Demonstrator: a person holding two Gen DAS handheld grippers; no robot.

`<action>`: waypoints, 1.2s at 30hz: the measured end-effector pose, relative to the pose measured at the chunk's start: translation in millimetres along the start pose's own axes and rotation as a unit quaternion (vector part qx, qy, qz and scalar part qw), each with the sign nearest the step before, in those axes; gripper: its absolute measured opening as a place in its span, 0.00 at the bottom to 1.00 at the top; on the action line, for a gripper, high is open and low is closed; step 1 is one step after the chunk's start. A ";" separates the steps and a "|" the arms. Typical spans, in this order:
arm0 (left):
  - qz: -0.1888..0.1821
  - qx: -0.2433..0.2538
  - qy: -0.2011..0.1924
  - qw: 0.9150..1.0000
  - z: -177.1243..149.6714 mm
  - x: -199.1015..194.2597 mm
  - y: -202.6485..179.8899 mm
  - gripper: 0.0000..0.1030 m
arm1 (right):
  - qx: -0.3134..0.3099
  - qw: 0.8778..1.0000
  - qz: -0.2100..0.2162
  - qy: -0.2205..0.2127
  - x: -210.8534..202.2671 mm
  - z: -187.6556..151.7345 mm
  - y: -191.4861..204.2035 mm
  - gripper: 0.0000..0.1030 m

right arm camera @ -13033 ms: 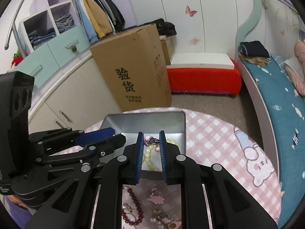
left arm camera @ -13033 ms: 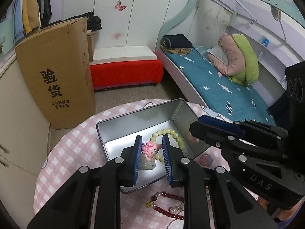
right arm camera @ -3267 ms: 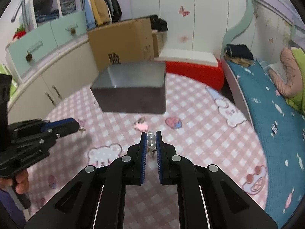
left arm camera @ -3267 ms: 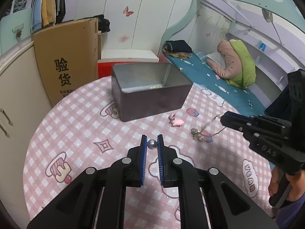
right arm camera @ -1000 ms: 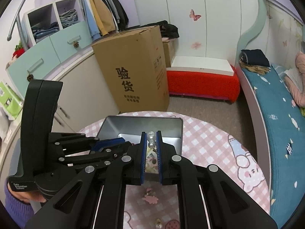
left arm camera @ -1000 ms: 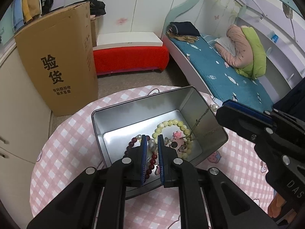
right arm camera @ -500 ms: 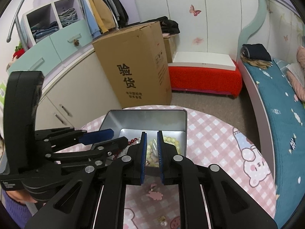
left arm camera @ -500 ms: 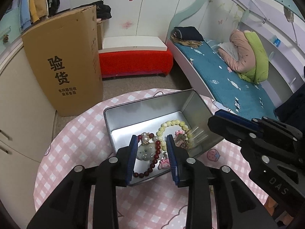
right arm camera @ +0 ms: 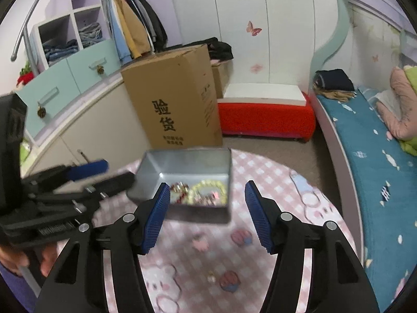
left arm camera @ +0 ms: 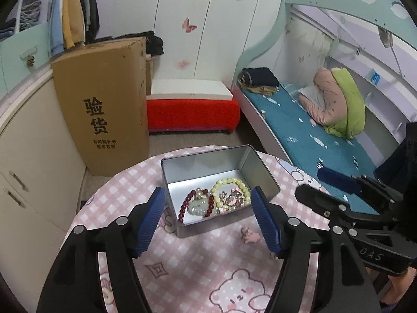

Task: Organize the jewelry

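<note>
Standing well left of the metal tin (left arm camera: pixel 221 180), a tall cardboard box (left arm camera: pixel 104 99) rests on the floor against cream cabinets, beyond the far edge of the round table with its pink checked cloth (left arm camera: pixel 198 268). The tin sits open on the cloth, and the left gripper (left arm camera: pixel 208 219) hovers on its near side with jaws spread wide and nothing between the blue pads; they have just been opening. Seen between those pads, inside the tin, lie a dark red bead bracelet (left arm camera: pixel 186 204) toward the left, a pale jade pendant (left arm camera: pixel 198 206) within its loop, a yellow-green bead bracelet (left arm camera: pixel 230 184) toward the right, and a cluster of small pink charms (left arm camera: pixel 232 199) inside that loop. All of it rests on the tin's floor, clear of both pads. Just outside the tin's near right corner, a small pink charm (left arm camera: pixel 250 237) lies on the cloth beside the left gripper's right pad. Right of the tin, the right gripper (left arm camera: pixel 323 185) hangs over the table's edge; from its own blurred view, the right gripper's (right arm camera: pixel 207 214) jaws are likewise parted wide and empty, having just been opening, with the tin (right arm camera: pixel 198 161) and its jewelry ahead between the pads. Far right of the tin runs a bed with a teal sheet (left arm camera: pixel 307 140).
</note>
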State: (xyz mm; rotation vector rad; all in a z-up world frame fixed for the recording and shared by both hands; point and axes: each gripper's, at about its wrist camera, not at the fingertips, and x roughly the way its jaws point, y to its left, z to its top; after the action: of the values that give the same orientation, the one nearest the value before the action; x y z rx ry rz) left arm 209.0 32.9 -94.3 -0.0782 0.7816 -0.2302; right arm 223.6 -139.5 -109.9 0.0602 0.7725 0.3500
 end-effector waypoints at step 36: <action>0.008 -0.011 0.070 0.997 -76.7 54.7 -41.0 0.64 | -0.012 0.997 -0.036 0.067 35.9 -92.2 -47.4 0.11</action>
State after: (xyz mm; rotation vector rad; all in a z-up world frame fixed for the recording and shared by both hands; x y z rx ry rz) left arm 185.2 -18.6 -180.0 -0.0767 0.9235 -0.2132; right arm 197.2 -179.0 -208.7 -0.0142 0.9004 0.2960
